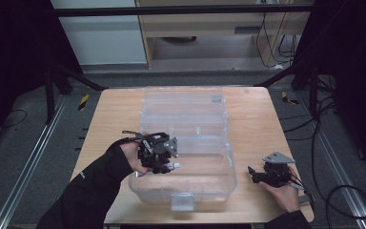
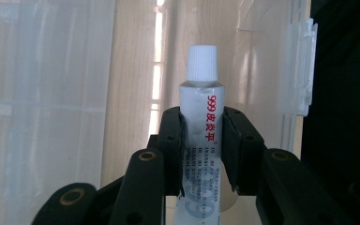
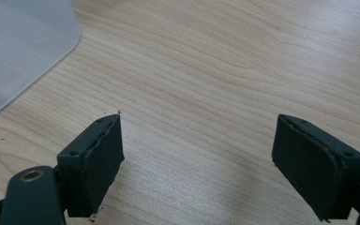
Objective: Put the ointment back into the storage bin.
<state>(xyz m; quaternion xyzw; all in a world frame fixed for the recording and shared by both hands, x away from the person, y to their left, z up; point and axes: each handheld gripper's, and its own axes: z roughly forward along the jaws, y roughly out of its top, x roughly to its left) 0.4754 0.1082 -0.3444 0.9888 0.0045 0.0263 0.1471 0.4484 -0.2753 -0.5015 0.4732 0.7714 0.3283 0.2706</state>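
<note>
A: Where's the tube?
B: White tube (image 2: 201, 136) sits clamped between the left gripper (image 2: 201, 150) jaws, white ribbed cap (image 2: 202, 62) sticking out past the tips. Red "999" plus red characters run along its body, smaller print lower down.
A: Grip solid?
B: Both pads press on the tube's sides, about mid-body. Its flat end drops below the jaws, out of frame.
A: What's around the left gripper?
B: In the high view the left gripper (image 1: 158, 153) hangs over the clear plastic box (image 1: 186, 191), near the box's left wall, tube end (image 1: 174, 166) poking out toward the box's middle. Box lid (image 1: 183, 102) is swung open, lying flat on the table beyond it. A grey latch (image 1: 181, 202) sits on the box's near wall.
A: Right one?
B: Right gripper (image 3: 197, 159) jaws spread wide, nothing between them, bare wooden table (image 3: 225, 70) under them. A corner of the clear box (image 3: 23, 47) lies off to its upper left.
A: Position?
B: High view: right gripper (image 1: 257, 175) sits in the hand (image 1: 281, 193), low over the table, just beside the box's right wall, jaws pointing at it, not touching.
</note>
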